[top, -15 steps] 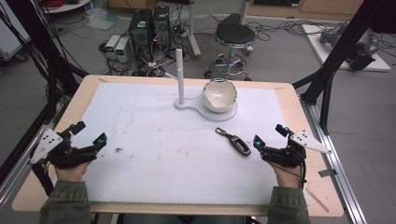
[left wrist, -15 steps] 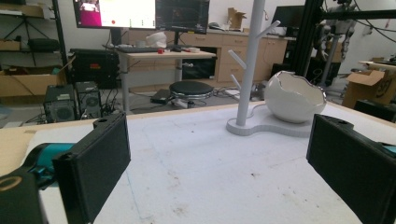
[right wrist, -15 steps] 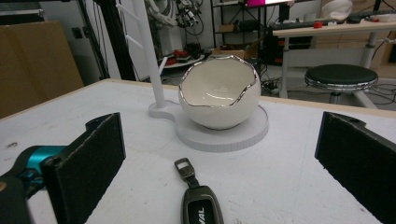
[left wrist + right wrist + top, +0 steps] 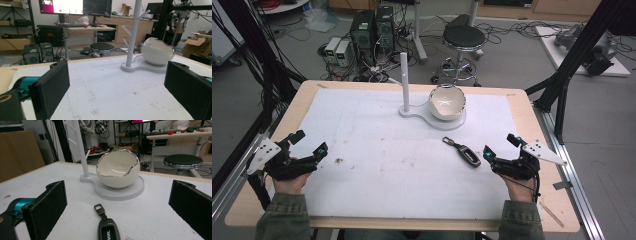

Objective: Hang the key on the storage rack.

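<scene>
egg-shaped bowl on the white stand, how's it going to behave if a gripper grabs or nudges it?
The egg-shaped bowl looks glossy and rigid, probably ceramic, so likely slippery and chip-prone along its jagged rim. Its rounded underside sits on the flat stand base, so a nudge may rock or roll it. The right gripper is nearer, jaws open.

A grey floor (image 4: 512, 55) strewn with black cables lies beyond the far edge of the bench (image 4: 532, 115). A round black stool (image 4: 464, 37) stands there, with computer towers (image 4: 372, 30) to its left. Black frame posts (image 4: 582, 47) rise at right. Farther off, a desk (image 4: 85, 28) carries lit monitors (image 4: 72, 6) before wooden cabinets (image 4: 125, 30).
</scene>
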